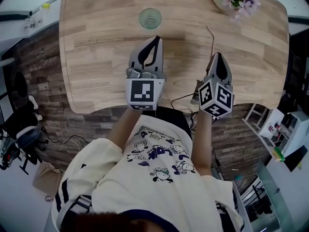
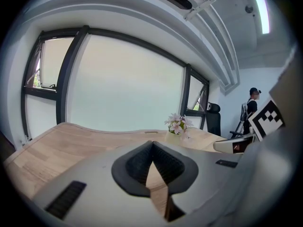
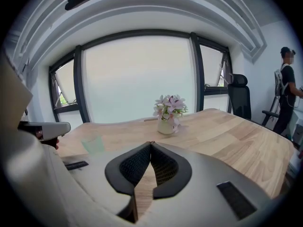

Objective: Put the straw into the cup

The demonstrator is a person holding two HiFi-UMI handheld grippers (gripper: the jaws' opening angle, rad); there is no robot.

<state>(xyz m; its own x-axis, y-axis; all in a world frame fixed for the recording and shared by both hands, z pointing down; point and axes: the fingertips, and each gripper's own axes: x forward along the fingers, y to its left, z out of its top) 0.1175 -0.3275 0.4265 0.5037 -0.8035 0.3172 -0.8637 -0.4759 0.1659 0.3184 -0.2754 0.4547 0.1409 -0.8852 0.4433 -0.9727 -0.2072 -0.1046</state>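
Left gripper (image 1: 155, 38) and right gripper (image 1: 218, 55) point forward, low over the pale wood-grain table (image 1: 96, 42), jaws pressed together on nothing; thin brown straw (image 1: 211, 38) lies upper right, clear round glass cup (image 1: 150, 18) upper centre.

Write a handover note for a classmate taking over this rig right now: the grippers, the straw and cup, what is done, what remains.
Left gripper: shut, empty, on the near side of the glass cup.
Right gripper: shut, empty, just short of the straw.
The straw lies flat on the wooden table, to the right of the upright cup.
Done: nothing yet.
Left: open the right gripper, grasp the straw, lift it and lower it into the cup.
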